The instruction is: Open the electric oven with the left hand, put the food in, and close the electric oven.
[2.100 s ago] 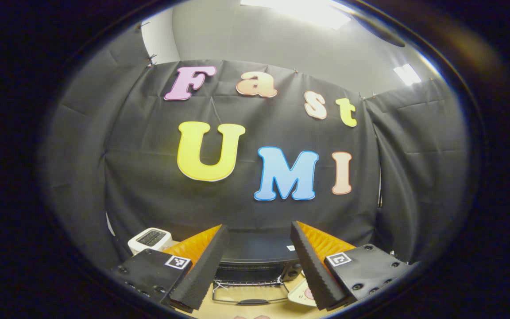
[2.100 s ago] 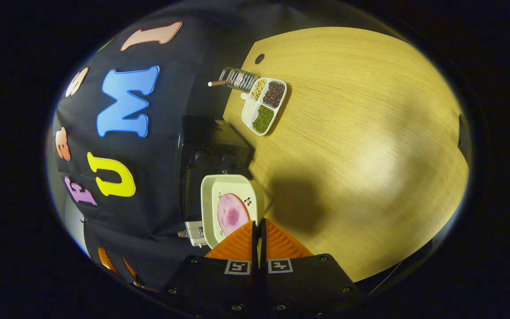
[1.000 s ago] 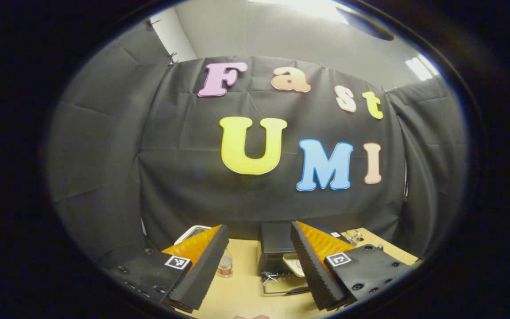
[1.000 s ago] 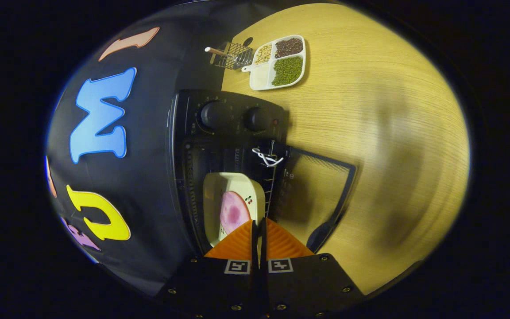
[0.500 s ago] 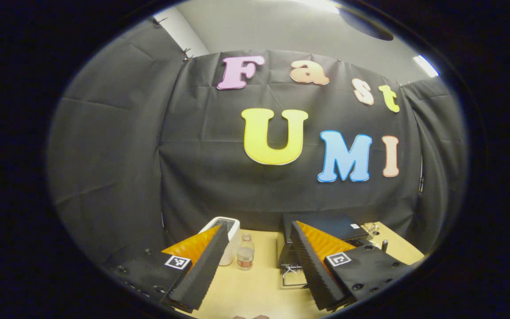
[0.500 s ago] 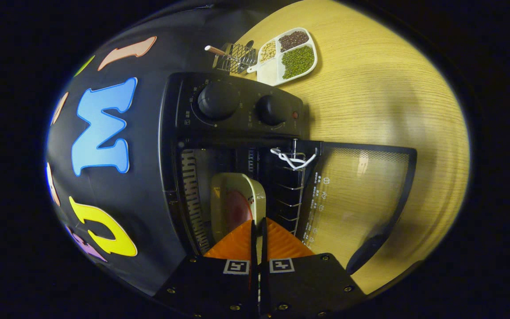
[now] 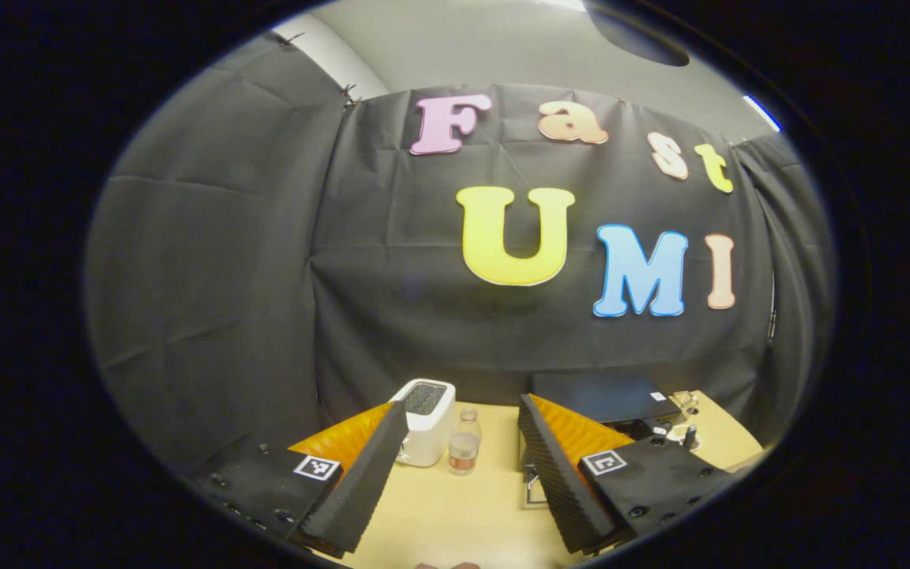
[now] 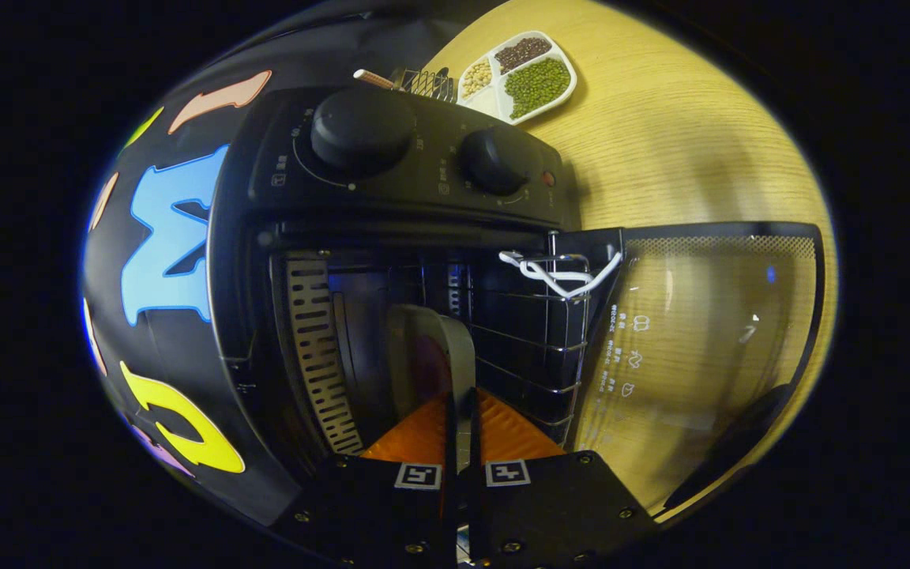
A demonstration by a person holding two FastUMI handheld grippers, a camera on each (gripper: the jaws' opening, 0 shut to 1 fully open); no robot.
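- Now my right hand-held gripper (image 8: 461, 419) is clenched on the dish's (image 8: 431, 348) near rim, dish edge-on, pointing straight ahead into the oven (image 8: 392, 237) cavity.
- Door (image 8: 708, 332) lies dropped open, right of it.
- Left hand-held gripper (image 7: 455, 466) is released, empty, farther off.

Wooden table (image 7: 455, 514) – toaster (image 7: 426, 411), bottle (image 7: 464, 442), oven (image 8: 392, 237), sectioned dish (image 8: 522, 75)

Oven mouth (image 8: 392, 316) wide open at 12 o'clock, door (image 8: 708, 340) flopped down at 3, wire rack (image 8: 534, 332) crowding the dish (image 8: 431, 356).
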